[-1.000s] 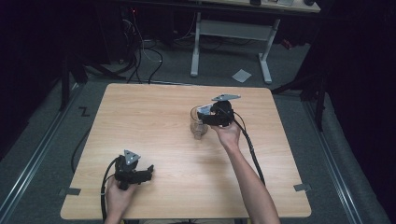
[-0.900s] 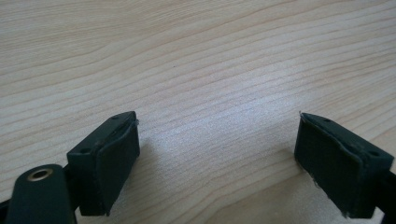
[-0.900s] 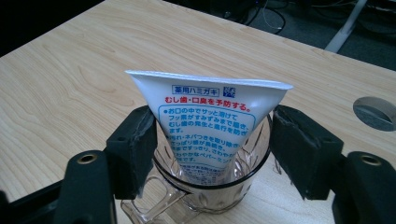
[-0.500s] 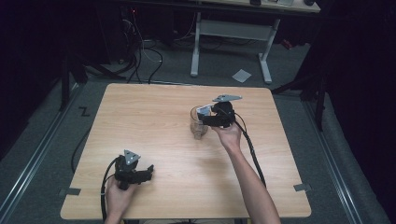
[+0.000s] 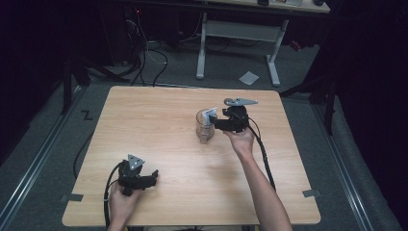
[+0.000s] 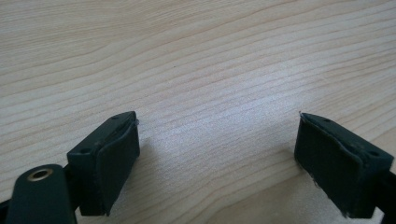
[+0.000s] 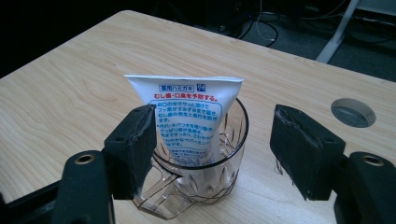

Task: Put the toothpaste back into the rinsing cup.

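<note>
A clear glass cup [image 5: 205,132] stands upright near the middle of the wooden table [image 5: 159,106]. A white toothpaste tube [image 5: 209,117] with blue and red print stands inside it, flat end up. My right gripper [image 5: 214,123] reaches in from the right. In the right gripper view its jaws straddle the cup [image 7: 196,186] and tube [image 7: 187,107]; the gripper [image 7: 212,116] is open, no pad pressing on either. Its jaws have just been closing a little. My left gripper [image 5: 153,177] rests low at the front left, open [image 6: 217,158] over bare wood.
A round grommet hole [image 7: 352,112] lies in the tabletop beyond the cup. Cables trail from both grippers toward the table's front edge. Past the table's far edge are white desk legs [image 5: 202,48], floor cables and a sheet of paper [image 5: 248,77].
</note>
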The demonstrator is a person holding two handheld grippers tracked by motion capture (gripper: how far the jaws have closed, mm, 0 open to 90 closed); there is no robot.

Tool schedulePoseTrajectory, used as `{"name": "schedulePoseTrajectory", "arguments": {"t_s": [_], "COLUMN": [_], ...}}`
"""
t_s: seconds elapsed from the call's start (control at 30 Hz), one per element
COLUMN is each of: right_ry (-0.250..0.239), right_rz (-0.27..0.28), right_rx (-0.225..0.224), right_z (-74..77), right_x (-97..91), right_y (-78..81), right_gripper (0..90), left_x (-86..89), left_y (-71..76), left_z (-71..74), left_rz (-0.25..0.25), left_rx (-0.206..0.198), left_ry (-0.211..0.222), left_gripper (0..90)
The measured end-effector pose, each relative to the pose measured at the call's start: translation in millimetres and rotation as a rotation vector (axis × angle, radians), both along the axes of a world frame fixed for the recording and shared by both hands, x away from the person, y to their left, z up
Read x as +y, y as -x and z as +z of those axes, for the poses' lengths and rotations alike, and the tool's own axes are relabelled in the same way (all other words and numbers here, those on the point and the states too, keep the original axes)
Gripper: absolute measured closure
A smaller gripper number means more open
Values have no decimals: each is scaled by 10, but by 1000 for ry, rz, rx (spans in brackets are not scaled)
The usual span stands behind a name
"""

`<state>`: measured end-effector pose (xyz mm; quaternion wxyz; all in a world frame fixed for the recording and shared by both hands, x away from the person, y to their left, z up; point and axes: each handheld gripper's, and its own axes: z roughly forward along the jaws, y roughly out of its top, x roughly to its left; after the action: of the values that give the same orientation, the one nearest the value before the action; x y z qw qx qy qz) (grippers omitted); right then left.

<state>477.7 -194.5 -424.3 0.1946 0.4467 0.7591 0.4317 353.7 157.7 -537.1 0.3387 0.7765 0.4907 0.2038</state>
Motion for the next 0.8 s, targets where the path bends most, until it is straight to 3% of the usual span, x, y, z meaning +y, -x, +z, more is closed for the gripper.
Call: {"name": "schedulePoseTrajectory", "arguments": {"t_s": [0.8], "right_ry": [4], "right_rz": [-9], "right_rx": [-20], "right_z": [159], "right_x": [-175], "right_y": [171], "right_gripper": [332], "left_x": [-1], "left_y": [1], "left_z": [0], "left_rz": [1], "left_rx": [-1], "left_ry": [-1], "left_gripper": [143]}}
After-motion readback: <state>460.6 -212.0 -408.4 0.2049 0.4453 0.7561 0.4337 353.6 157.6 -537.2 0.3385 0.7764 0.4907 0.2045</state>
